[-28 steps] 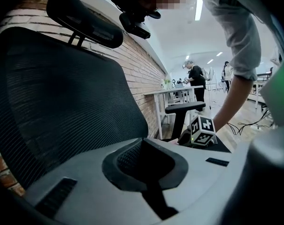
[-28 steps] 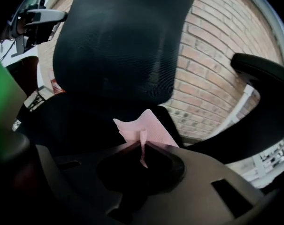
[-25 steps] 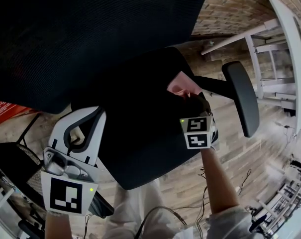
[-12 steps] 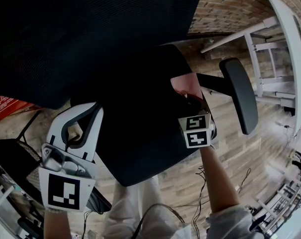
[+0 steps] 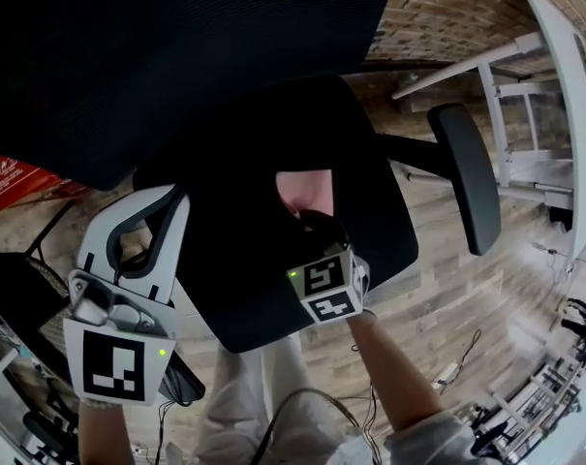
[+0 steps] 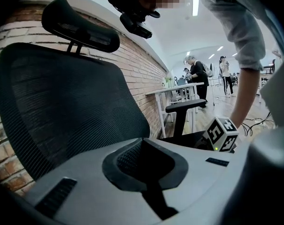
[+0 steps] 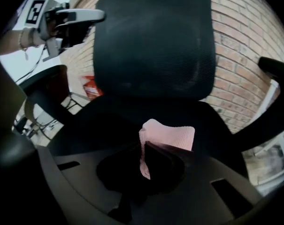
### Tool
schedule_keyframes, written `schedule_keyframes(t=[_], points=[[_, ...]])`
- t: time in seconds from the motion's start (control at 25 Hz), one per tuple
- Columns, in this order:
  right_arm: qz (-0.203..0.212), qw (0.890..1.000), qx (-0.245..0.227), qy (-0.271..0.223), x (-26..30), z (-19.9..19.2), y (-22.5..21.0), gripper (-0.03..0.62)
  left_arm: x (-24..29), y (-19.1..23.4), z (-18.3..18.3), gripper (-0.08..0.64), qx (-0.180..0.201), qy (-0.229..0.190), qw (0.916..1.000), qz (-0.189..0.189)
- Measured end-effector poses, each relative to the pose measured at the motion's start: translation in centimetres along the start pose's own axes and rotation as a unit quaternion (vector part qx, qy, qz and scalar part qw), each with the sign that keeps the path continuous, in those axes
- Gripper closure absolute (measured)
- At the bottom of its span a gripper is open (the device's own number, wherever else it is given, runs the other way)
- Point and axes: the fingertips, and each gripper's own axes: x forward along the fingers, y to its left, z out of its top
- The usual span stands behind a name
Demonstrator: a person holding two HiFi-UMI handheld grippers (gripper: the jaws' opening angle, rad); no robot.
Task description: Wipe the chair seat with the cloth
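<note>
A black office chair fills the head view, its mesh backrest (image 5: 176,56) at the top and its seat (image 5: 225,279) below. A pink cloth (image 5: 302,190) lies on the middle of the seat. My right gripper (image 5: 312,223) is shut on it and presses it to the seat. In the right gripper view the cloth (image 7: 167,135) sticks out folded from the gripper (image 7: 146,153), facing the backrest (image 7: 156,41). My left gripper (image 5: 147,235) hangs off the seat's left side, shut and holding nothing. The left gripper view shows that gripper (image 6: 146,172) and the right gripper's marker cube (image 6: 221,134).
The chair's right armrest (image 5: 467,187) juts out beside the seat. A white table frame (image 5: 554,95) stands at the right against a brick wall (image 5: 447,17). A red box (image 5: 12,182) sits at the left. Cables (image 5: 457,356) lie on the wooden floor. People (image 6: 196,74) stand far off.
My right gripper has slid the cloth leftward and toward the seat's front, from near the right armrest to the middle. The left gripper has barely moved.
</note>
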Motion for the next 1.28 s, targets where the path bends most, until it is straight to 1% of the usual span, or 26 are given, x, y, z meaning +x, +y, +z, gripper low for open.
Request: schedule_keyframes(t=[0.08,0.12,0.24,0.32,0.56,0.68,0.84,0.92,1.04,1.12,1.28], points=[[0.019,1.0,-0.022,0.0,0.0,-0.1,2.6,0.543,-0.4,0.0,-0.2,0.541,0.001,0.003,1.0,0.005],[0.028,0.999,-0.03,-0.001,0.0,-0.1,3.8,0.543,-0.6,0.0,-0.4,0.541,-0.004,0.005,0.9999,0.009],[0.059,0.998,-0.033,-0.003,0.0,-0.2,7.7,0.543,-1.3,0.3,-0.6,0.541,-0.046,0.003,0.9986,0.027],[0.084,0.996,-0.031,-0.004,-0.3,-0.3,10.4,0.542,-1.6,0.3,0.0,0.541,-0.063,-0.01,0.9974,0.034],[0.154,0.987,-0.048,-0.007,-2.0,-1.0,17.5,0.543,-2.2,-0.2,0.6,0.541,-0.058,-0.017,0.9972,0.044],[0.179,0.982,-0.064,-0.008,-2.9,-1.6,20.4,0.543,-2.7,-0.8,0.6,0.541,-0.061,-0.018,0.997,0.044],[0.206,0.975,-0.083,-0.004,-3.9,-2.9,23.2,0.543,-2.9,-2.0,0.6,0.541,-0.05,-0.016,0.998,0.035],[0.209,0.974,-0.09,0.001,-4.2,-3.7,23.7,0.541,-2.9,-2.6,0.7,0.541,-0.047,-0.017,0.9983,0.03],[0.193,0.978,-0.078,0.009,-4.5,-4.7,22.8,0.543,-2.8,-3.3,1.1,0.541,-0.046,-0.016,0.9984,0.028],[0.175,0.982,-0.067,0.014,-4.6,-5.3,21.3,0.543,-2.6,-3.9,1.6,0.541,-0.044,-0.018,0.9986,0.024],[0.133,0.99,-0.052,0.018,-4.9,-6.0,17.3,0.541,-2.1,-5.6,2.6,0.541,-0.033,-0.019,0.9993,0.004]])
